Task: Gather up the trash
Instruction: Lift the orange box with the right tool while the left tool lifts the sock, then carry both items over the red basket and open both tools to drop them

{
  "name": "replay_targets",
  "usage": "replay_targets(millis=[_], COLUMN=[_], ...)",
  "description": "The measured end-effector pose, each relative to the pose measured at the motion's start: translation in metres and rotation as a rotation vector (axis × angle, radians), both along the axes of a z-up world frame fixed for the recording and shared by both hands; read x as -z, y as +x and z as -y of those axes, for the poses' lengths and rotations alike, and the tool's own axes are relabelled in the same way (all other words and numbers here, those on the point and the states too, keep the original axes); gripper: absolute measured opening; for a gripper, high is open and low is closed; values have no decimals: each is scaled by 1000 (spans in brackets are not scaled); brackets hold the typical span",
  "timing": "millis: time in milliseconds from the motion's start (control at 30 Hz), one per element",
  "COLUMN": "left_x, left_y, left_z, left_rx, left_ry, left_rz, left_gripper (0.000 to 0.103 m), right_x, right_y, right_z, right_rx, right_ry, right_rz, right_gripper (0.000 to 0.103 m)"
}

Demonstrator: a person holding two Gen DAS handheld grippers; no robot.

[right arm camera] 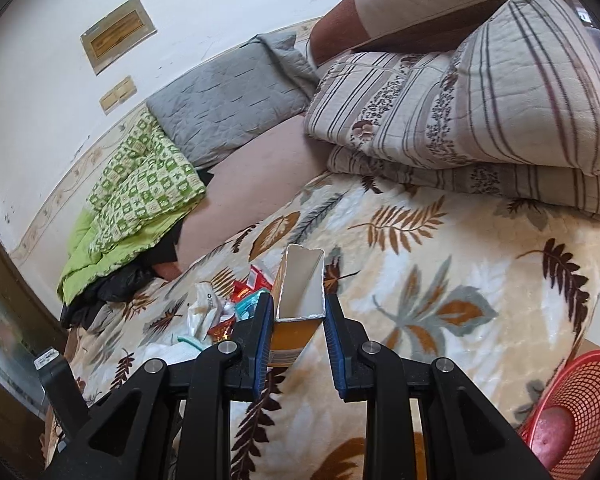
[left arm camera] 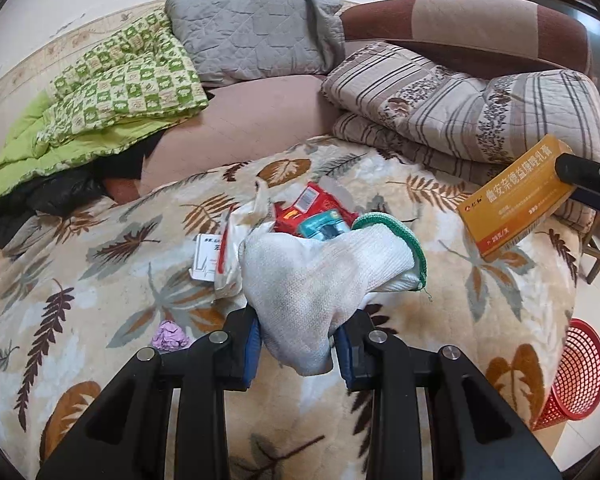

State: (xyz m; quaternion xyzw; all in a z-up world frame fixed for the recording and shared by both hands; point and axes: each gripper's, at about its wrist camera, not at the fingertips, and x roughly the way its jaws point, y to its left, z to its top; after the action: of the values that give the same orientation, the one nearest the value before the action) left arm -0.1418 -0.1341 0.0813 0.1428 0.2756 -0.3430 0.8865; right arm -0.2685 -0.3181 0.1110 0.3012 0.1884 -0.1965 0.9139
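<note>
Left gripper (left arm camera: 298,344) closed partway on a white glove (left arm camera: 320,280) with green cuff, lifted over the bed (left arm camera: 100,280) near its middle. Right gripper (right arm camera: 298,344) clamped on an orange carton (right arm camera: 300,300), open end forward, above the bed's near edge. Beyond the glove, a pile of wrappers (left arm camera: 312,208) and a white box (left arm camera: 206,258); purple wad (left arm camera: 171,335) just left of the left gripper. Open blanket toward the right edge. Red basket (right arm camera: 572,412) on the floor beside that edge; contents unclear.

The left hand-held gripper (left arm camera: 298,344) has its fingers closed on a white glove (left arm camera: 320,276). The right hand-held gripper (right arm camera: 298,346) clamps an orange box (right arm camera: 296,320).
</note>
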Motion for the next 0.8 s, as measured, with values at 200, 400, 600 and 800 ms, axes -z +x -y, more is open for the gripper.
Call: replay_targets(millis=[200,400,600,800], left_x=[-10,-4,16,26], left_y=[-34,-104,-179,-224], left_z=[23,78,143,200], left_rx=[135,383,603,727], left_ry=[-28,16,86,126], left_rz=[-79,-114,-193,-315], left_gripper=[30,30,31,59], right_x=[-11,-11,28,69], right_y=[-37,-139,-237,-293], right_z=[14,39,63,88], right_rx=[77,215,369,503], right_ry=[26,42,45,132], right_rz=[39,56,-117,-181], right_gripper=[27,27,27,29])
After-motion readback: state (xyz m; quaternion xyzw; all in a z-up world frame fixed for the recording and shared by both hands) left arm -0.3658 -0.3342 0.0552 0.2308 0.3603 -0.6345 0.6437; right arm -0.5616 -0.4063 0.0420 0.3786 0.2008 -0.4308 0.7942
